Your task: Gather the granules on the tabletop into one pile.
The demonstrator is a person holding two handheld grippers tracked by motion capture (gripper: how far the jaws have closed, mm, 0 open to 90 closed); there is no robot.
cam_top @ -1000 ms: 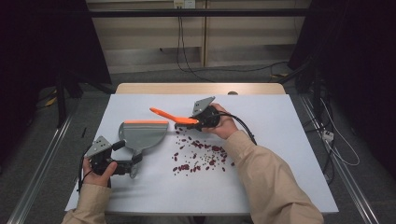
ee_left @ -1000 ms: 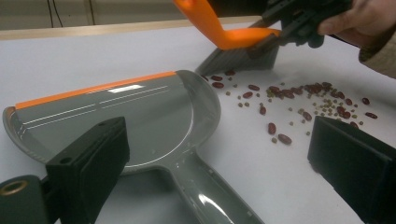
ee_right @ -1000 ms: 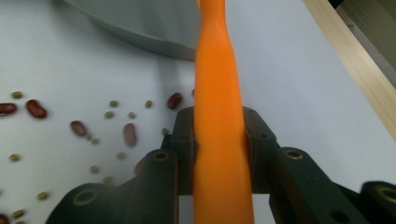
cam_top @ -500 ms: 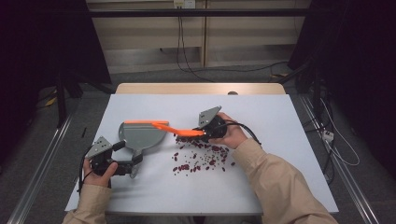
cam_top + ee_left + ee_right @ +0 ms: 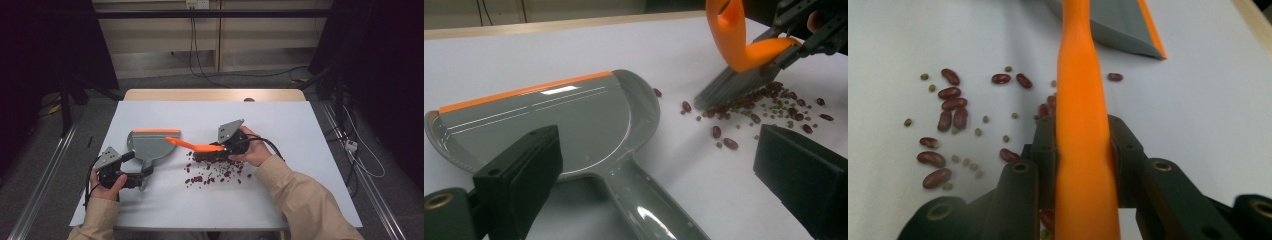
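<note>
Right hand-held gripper (image 5: pixel 220 149) clamps orange brush (image 5: pixel 192 145); unmarked grey dustpan (image 5: pixel 150 144).

surface: white table (image 5: pixel 310 150) | on it: grey dustpan (image 5: pixel 150 145); scattered beans (image 5: pixel 212 176)

Glossy grey plastic dustpan (image 5: pixel 574 120) gleaming beside brush (image 5: pixel 744 55): smooth orange plastic handle, grey bristles; matt white tabletop (image 5: pixel 300 130) lying beneath.

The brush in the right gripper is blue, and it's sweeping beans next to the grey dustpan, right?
Not quite: the brush is orange, not blue, as the right gripper view shows. The rest holds: the right gripper is shut on its handle, and the bristles sit among the beans beside the grey dustpan.
</note>
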